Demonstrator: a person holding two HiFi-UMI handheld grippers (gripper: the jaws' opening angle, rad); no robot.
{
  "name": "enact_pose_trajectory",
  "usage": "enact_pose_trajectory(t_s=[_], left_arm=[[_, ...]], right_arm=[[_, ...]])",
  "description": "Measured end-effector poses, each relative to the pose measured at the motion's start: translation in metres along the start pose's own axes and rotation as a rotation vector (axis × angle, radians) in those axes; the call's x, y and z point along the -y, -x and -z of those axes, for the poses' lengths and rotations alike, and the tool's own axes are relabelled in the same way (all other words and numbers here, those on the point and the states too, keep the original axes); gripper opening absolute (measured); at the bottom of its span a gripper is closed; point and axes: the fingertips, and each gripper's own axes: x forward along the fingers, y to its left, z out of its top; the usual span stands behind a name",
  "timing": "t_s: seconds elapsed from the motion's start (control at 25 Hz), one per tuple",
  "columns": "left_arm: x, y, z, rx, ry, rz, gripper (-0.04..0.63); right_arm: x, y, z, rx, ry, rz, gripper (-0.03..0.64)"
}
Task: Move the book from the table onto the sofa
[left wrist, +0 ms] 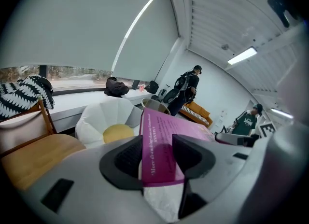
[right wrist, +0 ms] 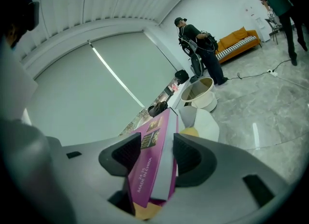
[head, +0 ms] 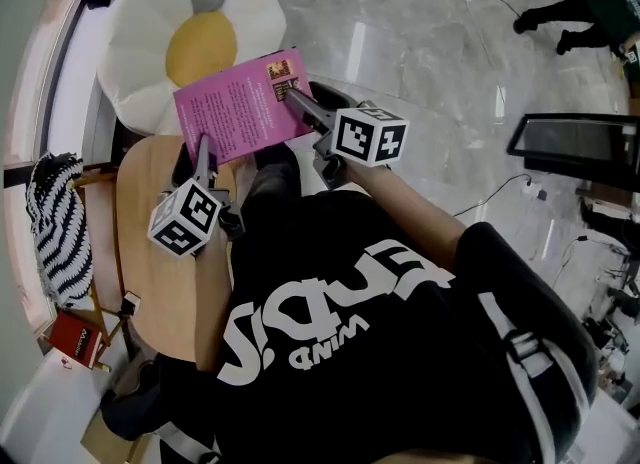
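**Left gripper and right gripper clamped on book, load held in the air**

Finding 1. The book, a magenta paperback with its printed back cover up, touches no surface. It is tilted, its far edge higher than the edge nearest the person.

Finding 2. Each gripper view shows the book's edge between the ribbed pads, with both pairs of jaws closed onto it. The left gripper takes the near edge and the right gripper takes the right-hand edge, where the page block shows. Two holds set well apart on adjoining edges presumably keep the covers shut and stop the book from swinging.

Finding 3. In the head view the book lies across the gap between the far rim of the wooden table and the near petals of the white flower-shaped seat with a yellow centre. I take that seat to be the sofa. From this steep angle I cannot confirm whether the book is already above the cushion or just short of it.

Finding 4. A chair draped with striped cloth stands just beside the table, clear of the book. The seat surface is unobstructed.

Assessment: transfer under way, release not yet due. The grip should hold until the book rests flat on the cushion.
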Motion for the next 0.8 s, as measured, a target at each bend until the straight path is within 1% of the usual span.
enact_pose_trajectory(t_s=[0.12,0.24,0.48,0.8], left_arm=[[-0.006,-0.031,-0.030,-0.013,0.012,0.005,0.199],[-0.013,-0.054,-0.051,-0.026,0.024,0.016,0.199],[-0.023,-0.089,-0.090,-0.023,0.018,0.023,0.199],[-0.035,-0.133,-0.131,-0.024,0.025,0.023,0.199]], right_arm=[[0.003,-0.035,-0.029,-0.003,-0.013,0.007,0.206],[0.002,-0.061,-0.050,-0.003,-0.012,0.012,0.206],[0.001,-0.099,-0.077,-0.011,-0.003,0.021,0.206],[0.004,-0.149,-0.114,-0.018,0.001,0.019,0.206]])
